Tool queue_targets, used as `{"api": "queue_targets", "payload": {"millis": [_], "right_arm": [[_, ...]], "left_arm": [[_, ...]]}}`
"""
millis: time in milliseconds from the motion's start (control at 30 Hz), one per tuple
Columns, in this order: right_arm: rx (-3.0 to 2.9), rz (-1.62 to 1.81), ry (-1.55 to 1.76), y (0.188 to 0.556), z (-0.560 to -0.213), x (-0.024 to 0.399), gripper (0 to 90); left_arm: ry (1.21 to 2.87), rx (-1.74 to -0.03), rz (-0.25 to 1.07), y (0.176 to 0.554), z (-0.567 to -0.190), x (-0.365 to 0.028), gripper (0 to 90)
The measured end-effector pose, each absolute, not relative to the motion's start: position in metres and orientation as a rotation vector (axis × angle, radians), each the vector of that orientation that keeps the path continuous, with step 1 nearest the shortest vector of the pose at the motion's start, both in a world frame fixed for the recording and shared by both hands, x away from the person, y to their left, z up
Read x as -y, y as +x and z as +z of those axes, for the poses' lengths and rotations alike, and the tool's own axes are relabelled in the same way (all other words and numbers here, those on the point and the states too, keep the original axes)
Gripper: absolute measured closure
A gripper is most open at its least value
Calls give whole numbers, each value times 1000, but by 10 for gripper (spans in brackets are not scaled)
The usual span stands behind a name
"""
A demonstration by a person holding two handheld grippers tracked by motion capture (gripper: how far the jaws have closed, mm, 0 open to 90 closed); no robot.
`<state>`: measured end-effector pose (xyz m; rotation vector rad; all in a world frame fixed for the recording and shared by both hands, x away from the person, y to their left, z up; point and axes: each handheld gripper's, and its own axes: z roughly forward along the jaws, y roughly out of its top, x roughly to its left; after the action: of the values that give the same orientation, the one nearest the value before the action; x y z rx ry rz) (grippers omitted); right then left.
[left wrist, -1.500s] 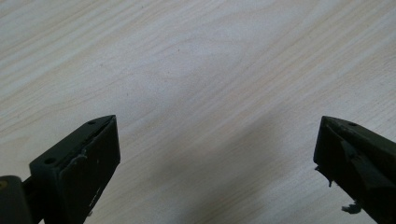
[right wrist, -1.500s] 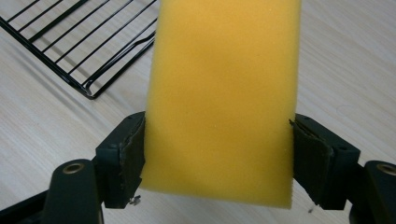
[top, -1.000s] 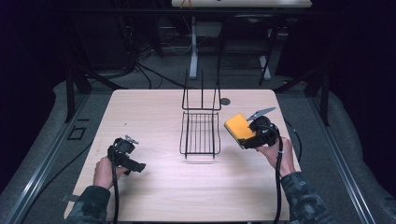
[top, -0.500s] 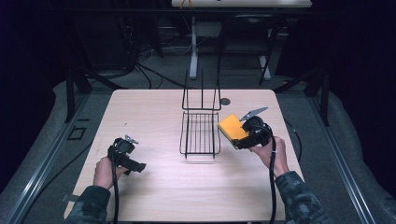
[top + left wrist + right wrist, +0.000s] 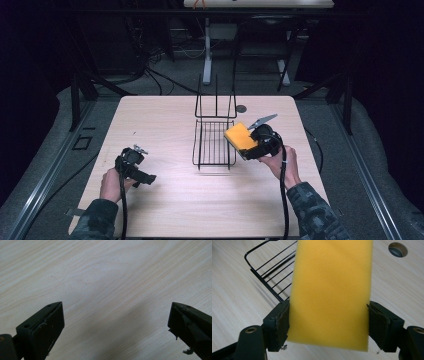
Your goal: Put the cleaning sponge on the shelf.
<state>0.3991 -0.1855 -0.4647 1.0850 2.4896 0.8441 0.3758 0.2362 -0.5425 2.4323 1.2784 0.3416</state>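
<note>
Shifted left since the earlier frame: right gripper point(image 5: 248, 145) with the yellow sponge point(image 5: 240, 138), now closer to the wire rack's right edge. Left hand point(image 5: 111, 183) unchanged in place.

Light wooden table point(image 5: 165, 120), wide and pale, set over a dark floor. Black wire rack point(image 5: 214, 135) at the middle, flat grid lying on the tabletop, upright loops at its far end. Small round hole point(image 5: 241, 108) in the tabletop just right of the rack's far end.

Yellow sponge raised off the table, just beside the rack's right edge, tilted. Seen close in the right gripper view point(image 5: 330, 292), clenched by both pads at its sides, rack wires point(image 5: 273, 270) behind on the left.

Left gripper point(image 5: 134, 165) near the left side of the table, well apart from the rack. Released, jaws spread wide over bare wood in the left gripper view, nothing between them.
</note>
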Motion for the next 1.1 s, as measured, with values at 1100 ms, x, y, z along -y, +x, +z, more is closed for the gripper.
{"api": "queue_targets", "payload": {"millis": [1100], "right_arm": [[-2555, 846, 1027, 403, -477, 137, 254]], "left_arm": [[2433, -1275, 341, 376, -542, -236, 10]]}}
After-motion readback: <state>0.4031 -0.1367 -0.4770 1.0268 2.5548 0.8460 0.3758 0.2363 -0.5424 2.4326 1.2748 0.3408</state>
